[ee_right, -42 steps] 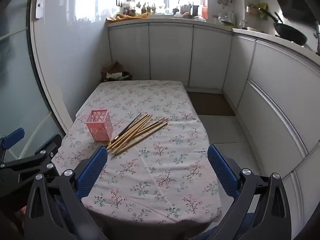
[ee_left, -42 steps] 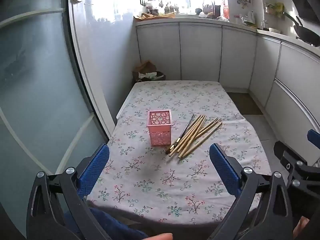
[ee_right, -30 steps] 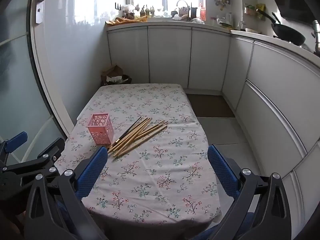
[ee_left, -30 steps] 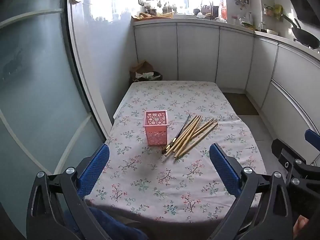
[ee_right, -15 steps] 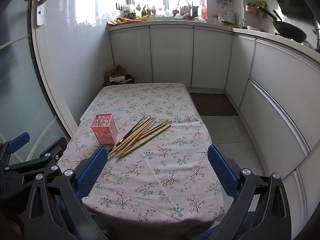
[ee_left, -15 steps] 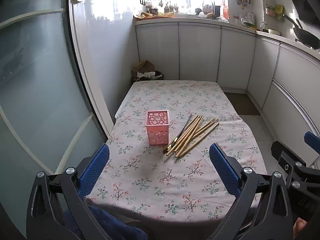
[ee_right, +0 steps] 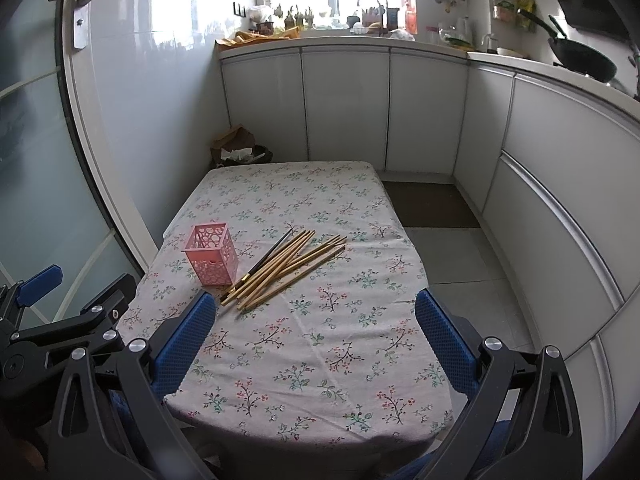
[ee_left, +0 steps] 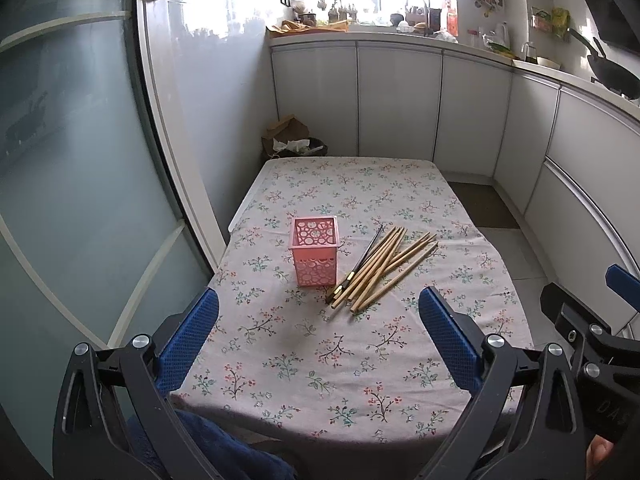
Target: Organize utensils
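Note:
A pink perforated holder (ee_left: 314, 250) (ee_right: 211, 254) stands upright and empty on the floral tablecloth (ee_left: 344, 344) (ee_right: 320, 332). Just right of it lies a loose bundle of wooden chopsticks (ee_left: 386, 265) (ee_right: 285, 266), with one dark chopstick (ee_left: 362, 258) on its left side. My left gripper (ee_left: 318, 334) hangs open over the near table edge, well short of the holder. My right gripper (ee_right: 314, 336) is open too, above the near edge, with the chopstick ends just past its left finger. Neither holds anything.
White cabinets (ee_left: 400, 104) run along the back and right, with a cluttered counter and a wok (ee_right: 582, 58). A glass door (ee_left: 60, 160) stands on the left. A bin with a paper bag (ee_left: 290, 140) sits beyond the table's far left corner. Tiled floor (ee_right: 452, 256) lies on the right.
Both views shifted slightly: the grippers drew back a little, then came forward toward the table again. The holder and chopsticks have not moved. Both grippers stayed open.

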Tool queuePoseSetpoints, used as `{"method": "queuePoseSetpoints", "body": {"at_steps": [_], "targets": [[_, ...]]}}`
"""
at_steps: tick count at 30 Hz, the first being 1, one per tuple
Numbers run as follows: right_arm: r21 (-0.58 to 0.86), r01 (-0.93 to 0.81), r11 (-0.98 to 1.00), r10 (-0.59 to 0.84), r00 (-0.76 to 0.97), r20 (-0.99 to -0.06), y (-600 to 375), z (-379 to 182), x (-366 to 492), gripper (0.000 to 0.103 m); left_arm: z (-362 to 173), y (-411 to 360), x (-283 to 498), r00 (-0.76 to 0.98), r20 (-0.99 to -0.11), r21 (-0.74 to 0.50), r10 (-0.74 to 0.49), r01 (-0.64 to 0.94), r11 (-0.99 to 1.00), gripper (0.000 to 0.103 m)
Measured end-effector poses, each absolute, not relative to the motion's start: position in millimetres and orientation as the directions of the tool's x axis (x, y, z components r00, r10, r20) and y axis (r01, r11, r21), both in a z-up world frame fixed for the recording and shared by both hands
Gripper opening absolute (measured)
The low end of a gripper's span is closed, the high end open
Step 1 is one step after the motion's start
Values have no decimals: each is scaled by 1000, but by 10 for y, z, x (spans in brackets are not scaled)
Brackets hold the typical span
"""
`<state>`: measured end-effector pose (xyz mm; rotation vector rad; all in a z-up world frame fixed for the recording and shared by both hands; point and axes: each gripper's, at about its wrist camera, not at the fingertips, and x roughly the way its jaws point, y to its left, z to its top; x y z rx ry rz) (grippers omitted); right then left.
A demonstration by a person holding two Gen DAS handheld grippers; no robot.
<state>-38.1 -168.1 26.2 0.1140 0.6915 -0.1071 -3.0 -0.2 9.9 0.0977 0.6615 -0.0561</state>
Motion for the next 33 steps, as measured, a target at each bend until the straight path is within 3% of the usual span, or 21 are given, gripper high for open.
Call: {"method": "queuePoseSetpoints", "body": {"at_steps": [33], "targets": [[101, 145, 984, -44, 754, -655, -1726, 262, -346, 97, 50, -39, -19, 783, -621, 76, -20, 85, 993, 96]]}}
